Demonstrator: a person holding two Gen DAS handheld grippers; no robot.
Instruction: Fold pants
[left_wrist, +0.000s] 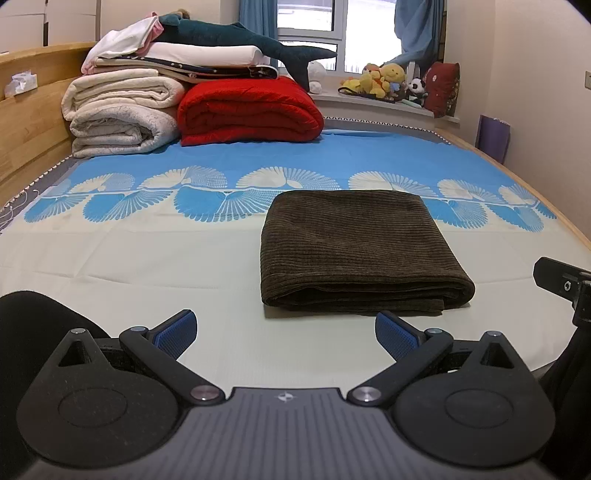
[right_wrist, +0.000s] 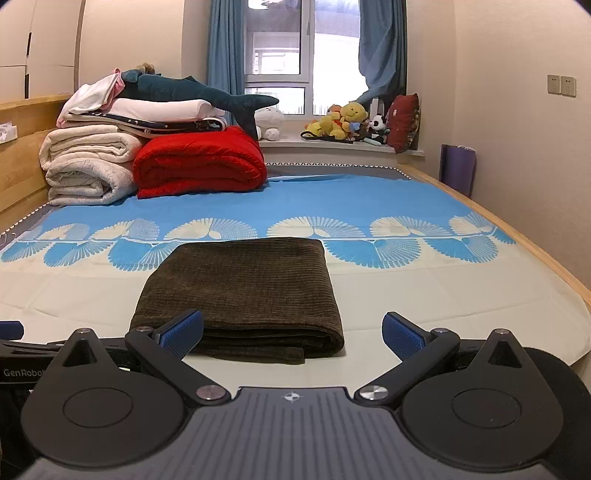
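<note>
I see the pants (left_wrist: 362, 251) lying as a compact brown corduroy rectangle on the pale part of the bed (left_wrist: 147, 266), just short of the blue fan-patterned band. The layered open edges face me; the rounded fold sits on the right side of the bundle. To my eye the folding looks finished.

My left gripper (left_wrist: 286, 332) is spread wide and empty, hanging just short of the bundle's near edge and slightly to its left. My right gripper (right_wrist: 291, 334) is likewise spread and holding nothing; its left finger (right_wrist: 183, 332) overlaps the near left corner of the pants in the right wrist view, though I cannot tell whether it touches the cloth or merely sits in front of it.

The risk from here is mostly of my own making. If I swing the right gripper sideways while that finger is against the corner, the ribbed pad could catch the top layer and peel the stack open. Pushing forward low would shove the bundle and ruck the sheet. The stacked blankets (left_wrist: 122, 110) and red quilt (left_wrist: 247, 110) lie well apart at the headboard end, so they pose no hazard.
</note>
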